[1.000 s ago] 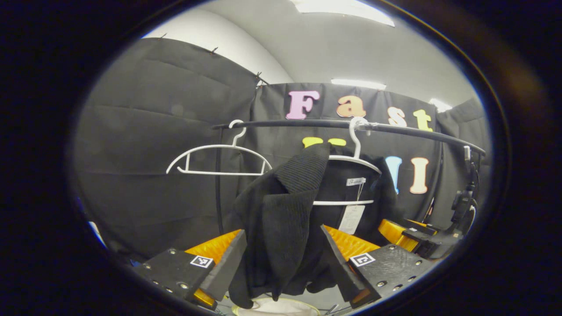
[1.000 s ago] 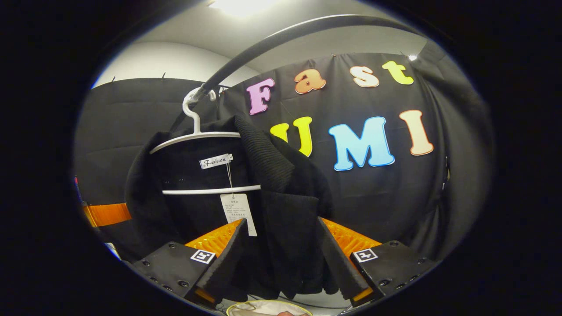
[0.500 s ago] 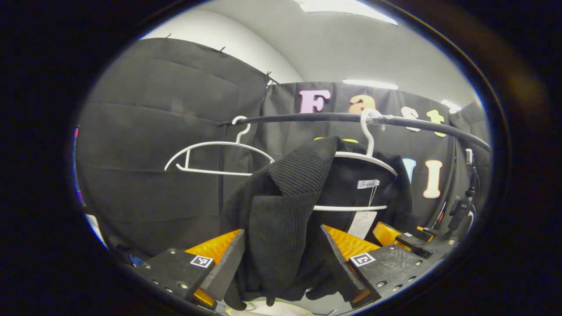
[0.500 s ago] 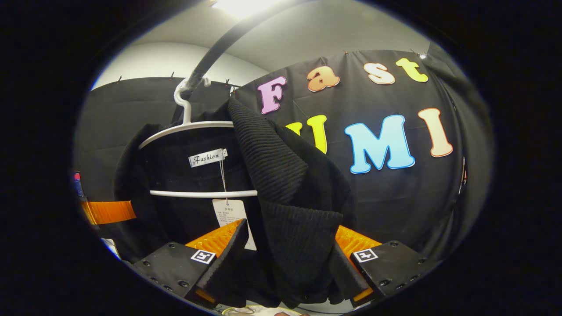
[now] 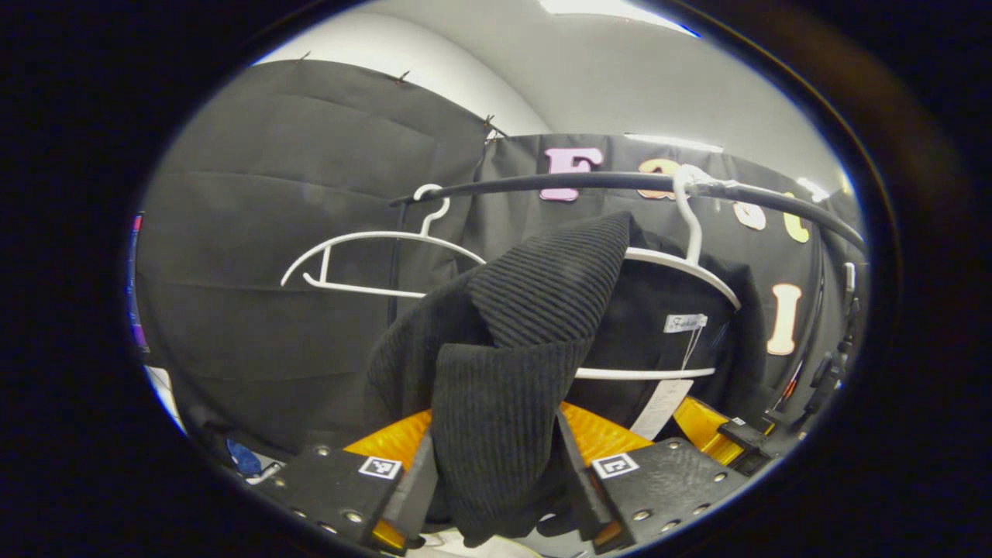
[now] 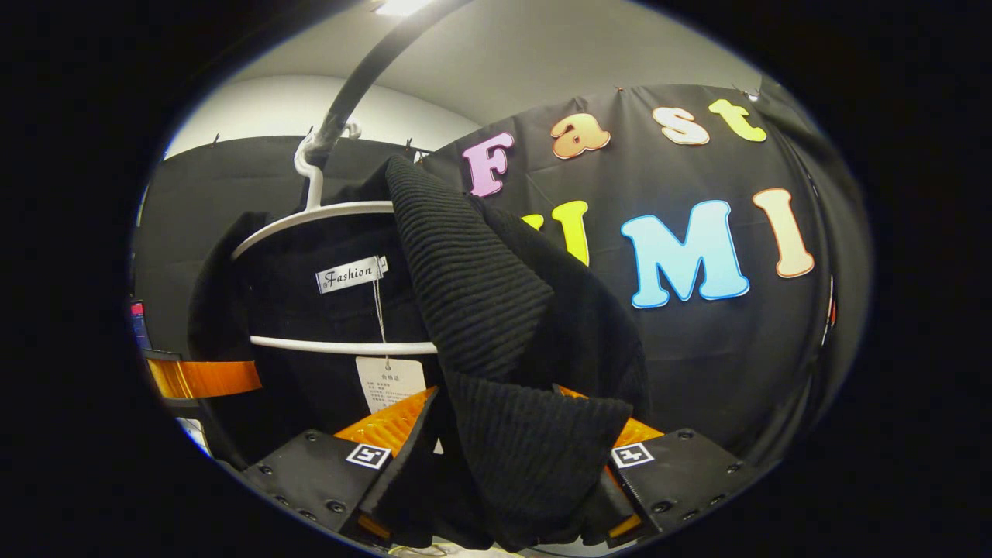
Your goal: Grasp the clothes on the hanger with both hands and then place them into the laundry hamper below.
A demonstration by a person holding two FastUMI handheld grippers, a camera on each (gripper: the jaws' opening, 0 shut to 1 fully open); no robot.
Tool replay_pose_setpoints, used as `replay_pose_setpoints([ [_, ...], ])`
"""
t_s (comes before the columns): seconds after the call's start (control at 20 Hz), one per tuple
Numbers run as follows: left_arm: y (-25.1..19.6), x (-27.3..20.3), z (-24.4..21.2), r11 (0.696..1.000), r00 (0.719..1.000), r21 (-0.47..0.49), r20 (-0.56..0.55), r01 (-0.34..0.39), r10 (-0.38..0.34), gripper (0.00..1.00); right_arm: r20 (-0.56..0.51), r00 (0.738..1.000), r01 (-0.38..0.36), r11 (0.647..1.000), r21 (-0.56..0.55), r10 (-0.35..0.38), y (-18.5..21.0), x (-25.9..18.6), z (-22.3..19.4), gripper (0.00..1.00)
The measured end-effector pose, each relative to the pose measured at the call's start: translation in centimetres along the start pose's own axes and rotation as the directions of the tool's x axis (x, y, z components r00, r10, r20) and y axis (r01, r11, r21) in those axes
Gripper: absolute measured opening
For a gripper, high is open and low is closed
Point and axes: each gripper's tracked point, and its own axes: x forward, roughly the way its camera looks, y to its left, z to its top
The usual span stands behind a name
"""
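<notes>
Both grippers grasp the black knit garment (image 5: 535, 310).
Left gripper (image 5: 494, 484) and right gripper (image 6: 515, 480) each clench its front fold; the white hanger (image 6: 310, 221) hangs on the rail (image 5: 589, 182).

The left gripper (image 5: 496, 488) seems clamped on the black knit garment (image 5: 535, 310) draped over a white hanger (image 5: 682, 263).

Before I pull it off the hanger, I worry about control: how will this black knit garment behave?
Likely floppy: the black knit garment folds and sags between the left gripper's jaws. Probably grippy, given its ribbed surface. It may drag on the white hanger, which it's draped over.
</notes>
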Motion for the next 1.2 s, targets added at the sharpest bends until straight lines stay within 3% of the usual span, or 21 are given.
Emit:
replay_pose_setpoints([
  [0.15,-0.8,0.3,-0.2,0.999,1.000,-0.039,-0.008,0.017,-0.018,0.52,0.004,0.999,-0.032,0.999,-0.029,0.032,0.5,-0.1,0.2,0.24],
  [0.25,0.8,-0.2,-0.1,0.997,0.998,-0.050,-0.004,-0.056,0.056,0.25,0.011,0.999,-0.034,0.999,-0.019,0.034,0.7,0.0,0.2,0.20],
  [0.3,-0.2,0.2,-0.4,0.998,1.000,-0.062,-0.005,-0.019,0.019,0.11,0.014,0.998,-0.062,0.998,-0.004,0.062,0.9,0.0,0.4,0.15],
  [0.35,-0.8,0.1,-0.3,0.998,1.000,-0.068,-0.001,0.011,-0.011,0.10,0.015,0.996,-0.092,0.996,0.009,0.092,1.3,0.0,0.3,0.10],
  [0.45,-0.6,-0.8,1.1,0.995,0.998,-0.087,0.042,0.052,-0.048,0.02,0.005,0.988,-0.154,0.987,0.038,0.154,2.0,-0.2,0.2,0.02],
  [0.5,-0.8,-1.3,1.5,0.994,0.996,-0.084,0.054,0.072,-0.068,0.03,-0.001,0.987,-0.160,0.986,0.037,0.161,1.9,0.1,0.2,0.02],
  [0.7,-0.4,-2.8,2.9,0.995,0.993,-0.033,0.079,0.096,-0.093,0.03,0.026,0.993,-0.113,0.993,0.035,0.112,0.3,-1.0,1.7,0.00],
  [1.2,0.8,-4.1,5.1,0.987,0.984,-0.071,0.108,0.147,-0.139,0.02,0.099,0.995,0.018,1.000,-0.002,-0.017,-2.9,-4.1,4.5,0.00],
])
